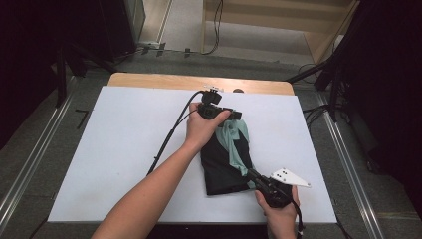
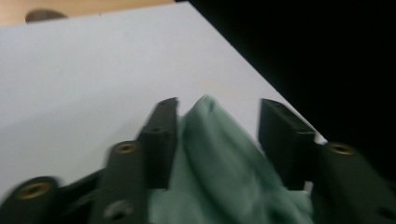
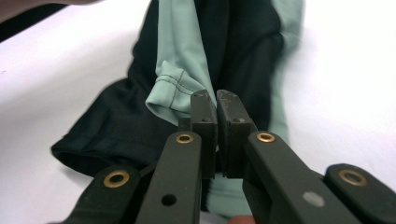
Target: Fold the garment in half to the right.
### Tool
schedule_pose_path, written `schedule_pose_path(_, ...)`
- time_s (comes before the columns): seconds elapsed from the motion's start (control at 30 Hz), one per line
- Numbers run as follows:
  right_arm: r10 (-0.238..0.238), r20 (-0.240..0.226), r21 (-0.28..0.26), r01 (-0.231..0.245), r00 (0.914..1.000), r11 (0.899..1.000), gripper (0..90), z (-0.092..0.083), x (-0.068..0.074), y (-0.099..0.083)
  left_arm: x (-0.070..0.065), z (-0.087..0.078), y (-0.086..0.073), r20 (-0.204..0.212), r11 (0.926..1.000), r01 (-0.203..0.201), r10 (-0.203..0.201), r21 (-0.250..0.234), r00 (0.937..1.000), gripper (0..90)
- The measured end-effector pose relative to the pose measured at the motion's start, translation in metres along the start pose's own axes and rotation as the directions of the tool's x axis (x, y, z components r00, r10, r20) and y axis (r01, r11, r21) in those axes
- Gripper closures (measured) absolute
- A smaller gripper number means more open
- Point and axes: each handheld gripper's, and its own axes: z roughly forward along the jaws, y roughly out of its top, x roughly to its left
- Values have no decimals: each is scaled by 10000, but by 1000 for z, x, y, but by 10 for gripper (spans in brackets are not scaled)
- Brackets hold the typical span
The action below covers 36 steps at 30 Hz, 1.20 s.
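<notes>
Black-and-green garment lies lengthwise, near edge toward far edge of table.

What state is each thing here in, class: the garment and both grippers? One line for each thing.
Garment: black and mint green, folded into a bundle, lying on the white table.
Left gripper: fingers apart, green cloth between them, not pinched.
Right gripper: fingers closed together at the garment's near edge; whether they pinch cloth is unclear.
</notes>
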Motion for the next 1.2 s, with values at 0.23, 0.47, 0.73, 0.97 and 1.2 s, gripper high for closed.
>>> schedule_pose_path(0.23, 197, 1216, 882, -306, 9924, 9956, 764, 0, -18, -9, 11, -38, -11, -61, 9974, -192, 188, -688, 9998, 309)
schedule_pose_path(0.47, 243, 1153, 196, -268, 9930, 9994, 587, -17, -30, -4, 39, -55, -39, -678, 9996, 219, -228, -149, 9974, 333)
schedule_pose_path(0.73, -579, -176, -679, 566, 9982, 9961, 437, -19, -10, 15, 62, -61, -68, -1278, 9970, 747, -718, 178, 9892, 369)
schedule_pose_path(0.97, -1034, 40, -44, 1034, 9946, 9946, 462, 1, 5, 29, 61, -61, -73, -1356, 9976, 637, -594, 276, 9890, 380)
schedule_pose_path(1.2, -514, 197, 1119, 489, 9985, 9925, 835, 8, -12, 21, 61, -61, -74, -1341, 9980, 573, -530, 282, 9895, 397)
